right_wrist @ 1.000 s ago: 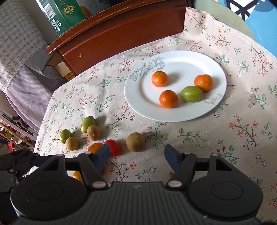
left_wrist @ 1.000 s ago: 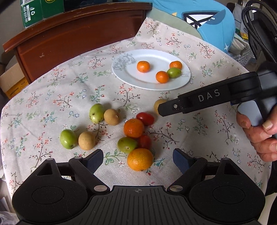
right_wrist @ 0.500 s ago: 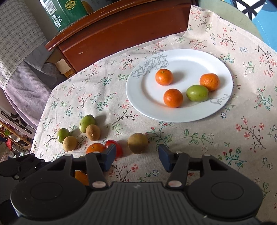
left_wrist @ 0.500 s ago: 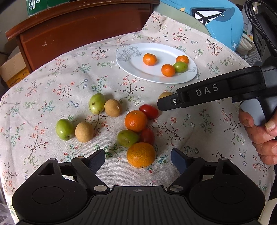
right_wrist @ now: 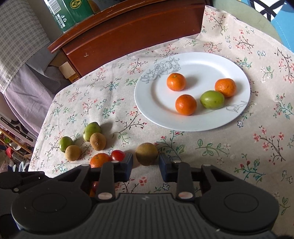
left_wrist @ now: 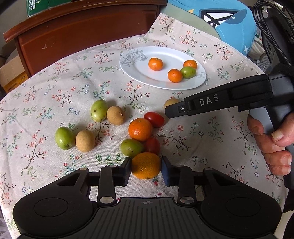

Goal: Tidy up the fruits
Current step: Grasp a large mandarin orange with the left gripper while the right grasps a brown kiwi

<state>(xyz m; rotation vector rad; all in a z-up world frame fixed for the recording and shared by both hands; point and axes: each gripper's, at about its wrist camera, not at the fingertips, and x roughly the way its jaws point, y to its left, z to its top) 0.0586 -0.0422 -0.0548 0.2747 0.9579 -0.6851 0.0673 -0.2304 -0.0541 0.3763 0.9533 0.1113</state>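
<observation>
Loose fruit lies on the floral tablecloth. My left gripper (left_wrist: 146,170) has its pads on both sides of a large orange tangerine (left_wrist: 146,166) that rests on the cloth. My right gripper (right_wrist: 145,166) has closed in around a brown kiwi-like fruit (right_wrist: 146,153), with a small gap still showing on each side. A white plate (right_wrist: 202,64) holds three tangerines and a green fruit (right_wrist: 212,99). Another tangerine (left_wrist: 140,129), two red tomatoes (left_wrist: 154,119), several green and brown fruits lie left of centre.
A dark wooden cabinet (left_wrist: 82,29) stands behind the table with a green carton (right_wrist: 71,11) on top. A blue cushion (left_wrist: 229,23) lies at the back right. The table edge drops off at the left, where checked fabric hangs (right_wrist: 20,46).
Both grippers have narrowed from wide open. The left has moved forward and closed onto the large tangerine. The right has closed in around the brown fruit.
</observation>
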